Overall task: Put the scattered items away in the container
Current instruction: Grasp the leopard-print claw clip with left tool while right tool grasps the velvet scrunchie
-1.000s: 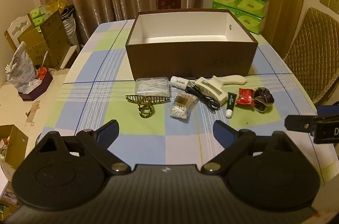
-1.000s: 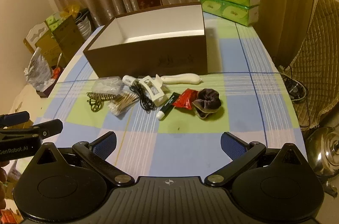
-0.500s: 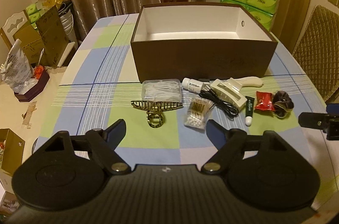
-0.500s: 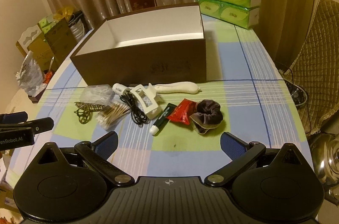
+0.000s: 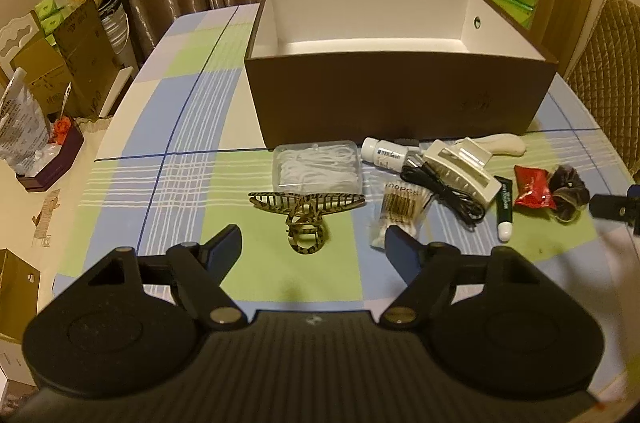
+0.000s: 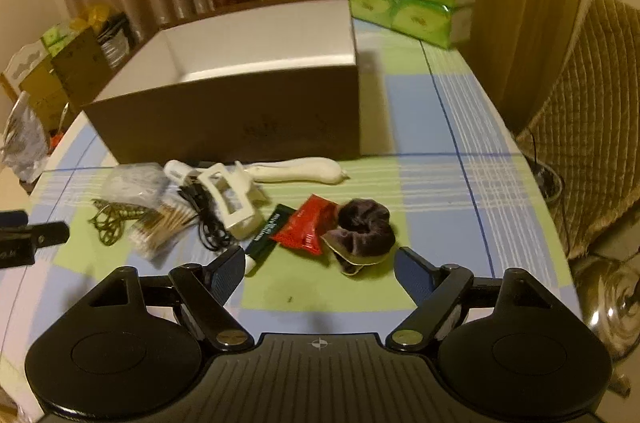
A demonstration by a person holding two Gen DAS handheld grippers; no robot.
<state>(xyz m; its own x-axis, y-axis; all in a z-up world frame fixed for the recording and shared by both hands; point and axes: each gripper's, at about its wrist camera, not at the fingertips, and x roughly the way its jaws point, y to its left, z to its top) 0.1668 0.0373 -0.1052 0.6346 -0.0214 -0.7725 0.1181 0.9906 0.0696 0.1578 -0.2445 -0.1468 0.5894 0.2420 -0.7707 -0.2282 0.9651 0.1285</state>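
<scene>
— Lying in a loose row along the near wall of the brown box (image 5: 400,103), what is seen on the checked tablecloth (image 5: 176,151)?

— From the left wrist view, a clear plastic case of white floss picks (image 5: 316,163) is found at the nine o'clock end, with a tortoiseshell hair claw (image 5: 306,209) just in front of it. A bag of cotton swabs (image 5: 400,207), a small white bottle (image 5: 384,151), a coiled black cable (image 5: 444,195), a cream hair clip (image 5: 460,171), a dark green tube (image 5: 505,207), a red sachet (image 5: 532,187) and a dark velvet scrunchie (image 5: 568,191) are strung out toward three o'clock. A cream handle-shaped item (image 5: 502,145) is laid against the box foot.

— Which way are the long things pointed?

— The tube's long axis is run from about one o'clock to seven, white cap nearest the camera. The hair claw's toothed span is stretched from nine to three, its ring handle toward six. The cream handle is laid nearly nine to three.

— And the box?

— It is stood open-topped, white inside, nothing visible in it, at twelve o'clock of the row.

— The claws?

— The left gripper (image 5: 314,249) is held apart and closing, nothing between its fingers; the hair claw is seen just beyond. The right gripper (image 6: 320,265) is likewise apart and closing on nothing, above the tablecloth just short of the scrunchie (image 6: 366,227) and sachet (image 6: 306,229).
</scene>
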